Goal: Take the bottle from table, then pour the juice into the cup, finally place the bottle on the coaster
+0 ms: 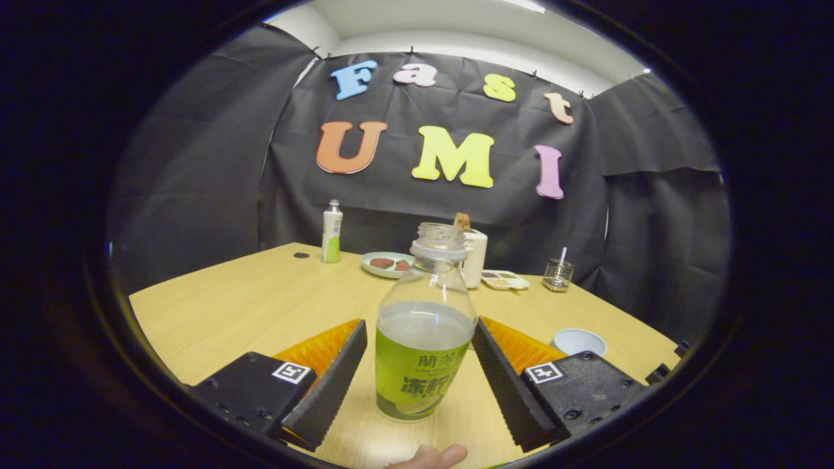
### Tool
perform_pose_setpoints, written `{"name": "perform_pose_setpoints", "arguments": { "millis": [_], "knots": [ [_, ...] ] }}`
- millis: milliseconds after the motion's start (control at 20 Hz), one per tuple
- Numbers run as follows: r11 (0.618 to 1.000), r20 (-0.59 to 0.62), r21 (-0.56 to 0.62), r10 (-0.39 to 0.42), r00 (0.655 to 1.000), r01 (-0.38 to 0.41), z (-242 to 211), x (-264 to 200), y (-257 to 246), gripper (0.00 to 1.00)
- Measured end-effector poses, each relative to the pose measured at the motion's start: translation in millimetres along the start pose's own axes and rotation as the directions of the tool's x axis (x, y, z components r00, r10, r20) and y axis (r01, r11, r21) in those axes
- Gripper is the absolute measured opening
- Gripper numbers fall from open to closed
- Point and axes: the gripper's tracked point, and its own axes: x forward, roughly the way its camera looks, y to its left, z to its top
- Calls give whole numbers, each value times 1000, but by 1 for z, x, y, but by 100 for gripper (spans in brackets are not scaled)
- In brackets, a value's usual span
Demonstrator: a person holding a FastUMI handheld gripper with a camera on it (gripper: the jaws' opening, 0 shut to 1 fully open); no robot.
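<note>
tool (420, 365): fingers spread, not touching | bottle (425, 326): uncapped, upright between them; green label, Chinese characters

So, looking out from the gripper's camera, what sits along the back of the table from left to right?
Capped bottle → plate → white container → small tray → wire holder. Nearer, the open bottle stands between the open gripper fingers, untouched.

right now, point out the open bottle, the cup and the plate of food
open bottle (423, 365): gripper view, on its green label, between the tool's fingers
cup (578, 340): gripper view, on its rim
plate (384, 266): gripper view, on its near rim
</note>
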Motion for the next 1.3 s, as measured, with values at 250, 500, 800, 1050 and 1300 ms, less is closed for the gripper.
{"name": "perform_pose_setpoints", "arguments": {
  "millis": [250, 500, 800, 1050, 1300],
  "knots": [
    [1000, 10, 8, -24, 1000, 24, -3, 3, -8, 100],
    [1000, 16, 23, 1, 1000, -2, 2, -8, -5, 83],
    [994, 14, 99, 33, 999, -35, 24, -23, -12, 82],
    [963, 15, 255, 86, 996, -87, 42, -26, -19, 81],
    [895, 10, 424, 148, 989, -138, 54, -19, -27, 81]
  ]
}}
